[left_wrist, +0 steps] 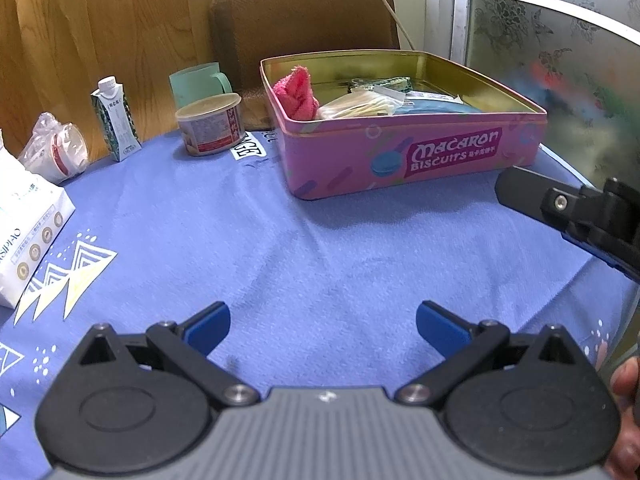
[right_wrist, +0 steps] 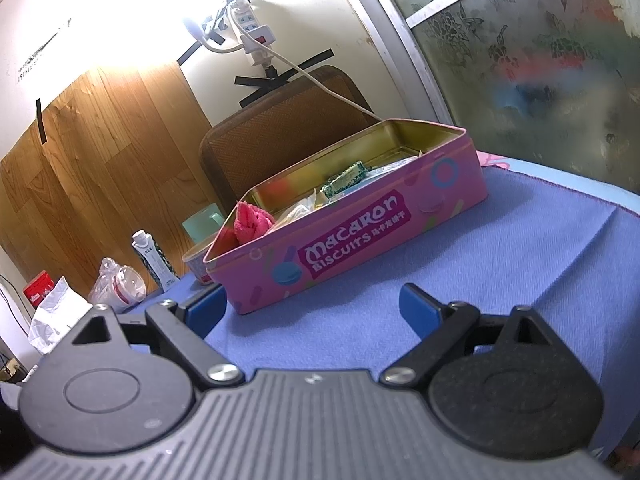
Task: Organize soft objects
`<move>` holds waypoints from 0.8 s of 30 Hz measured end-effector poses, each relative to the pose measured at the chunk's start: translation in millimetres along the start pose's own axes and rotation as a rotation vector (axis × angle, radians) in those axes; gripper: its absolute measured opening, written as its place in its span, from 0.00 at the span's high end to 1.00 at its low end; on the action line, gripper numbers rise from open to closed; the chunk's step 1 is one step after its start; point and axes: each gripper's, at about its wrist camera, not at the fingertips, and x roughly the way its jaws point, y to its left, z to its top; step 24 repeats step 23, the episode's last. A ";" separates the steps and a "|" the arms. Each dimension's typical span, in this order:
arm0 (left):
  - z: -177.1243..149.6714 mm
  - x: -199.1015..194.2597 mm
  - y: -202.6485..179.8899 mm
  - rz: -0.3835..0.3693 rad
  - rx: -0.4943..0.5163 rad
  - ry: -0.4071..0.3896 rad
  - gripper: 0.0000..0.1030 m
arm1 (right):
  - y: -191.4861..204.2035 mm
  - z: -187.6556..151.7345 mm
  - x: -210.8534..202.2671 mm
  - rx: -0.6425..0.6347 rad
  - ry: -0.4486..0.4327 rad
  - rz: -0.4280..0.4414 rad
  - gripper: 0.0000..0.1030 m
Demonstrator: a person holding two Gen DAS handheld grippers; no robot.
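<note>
A pink "Macaron Biscuits" tin (left_wrist: 460, 156) (right_wrist: 432, 216) stands open on the blue cloth. Inside it lie a rolled pink towel (left_wrist: 297, 94) (right_wrist: 252, 222), a clear bag of cotton swabs (left_wrist: 360, 106) and a green-patterned packet (right_wrist: 346, 178). My left gripper (left_wrist: 323, 330) is open over bare cloth, well in front of the tin, with nothing between its blue pads. My right gripper (right_wrist: 312, 312) is open too, just short of the tin's front wall, empty. Part of the right gripper shows in the left wrist view at the right edge (left_wrist: 568, 208).
Left of the tin stand a round can (left_wrist: 212, 124), a mint cup (left_wrist: 198, 80), a small carton (left_wrist: 116, 120), a bagged cup (left_wrist: 60, 152) and a white tissue pack (left_wrist: 24, 232). A brown chair back (left_wrist: 304, 16) is behind the table. A glass panel (right_wrist: 540, 60) is right.
</note>
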 end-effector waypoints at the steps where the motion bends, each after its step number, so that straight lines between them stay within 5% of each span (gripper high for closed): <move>1: 0.1 0.3 0.1 -0.003 -0.001 0.002 0.00 | 0.0 0.1 0.1 0.000 0.000 0.000 0.08; 24: 0.6 -1.8 1.4 -0.042 -0.012 0.001 0.00 | 0.9 -0.9 -0.8 0.000 0.001 -0.003 0.08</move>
